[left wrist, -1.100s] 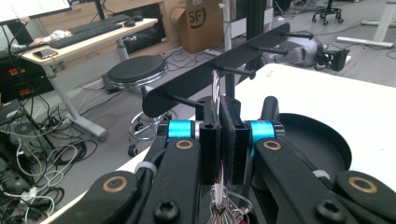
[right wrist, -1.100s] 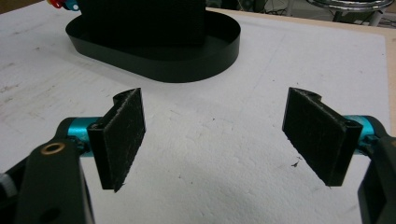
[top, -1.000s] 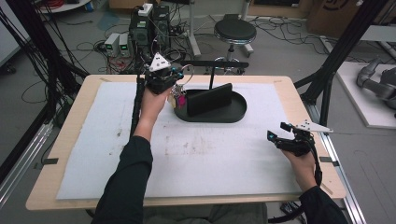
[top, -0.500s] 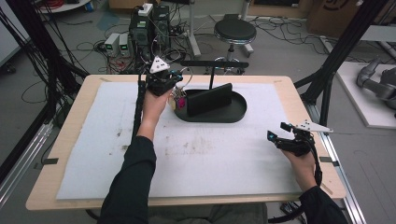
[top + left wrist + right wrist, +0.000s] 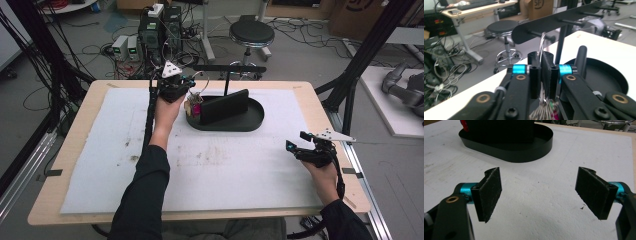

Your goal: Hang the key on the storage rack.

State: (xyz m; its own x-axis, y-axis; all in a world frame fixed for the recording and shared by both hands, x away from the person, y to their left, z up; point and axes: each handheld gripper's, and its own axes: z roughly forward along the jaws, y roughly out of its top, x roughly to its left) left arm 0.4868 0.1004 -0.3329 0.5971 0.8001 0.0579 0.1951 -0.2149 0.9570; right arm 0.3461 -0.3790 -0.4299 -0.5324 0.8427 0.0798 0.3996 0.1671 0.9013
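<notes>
L gripper clamped on key ring w/ key bunch hanging below, at left end of black tray, beside rack peg, hand pos. nearly unchanged vs. earlier, jaws eased open slightly, ring between them, R gripper jaws wide apart over white mat, unmoved.

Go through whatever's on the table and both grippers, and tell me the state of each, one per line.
Left gripper: shut on the key ring's metal loop, raised beside the rack.
Key ring: loop pinched upright, keys and a pink tag dangling below, loop close to a peg, whether hooked on I cannot tell.
Black rack: standing upright, pegs sticking out.
Black oval tray: flat on the white mat.
Right gripper: open, empty, low over the mat.
</notes>
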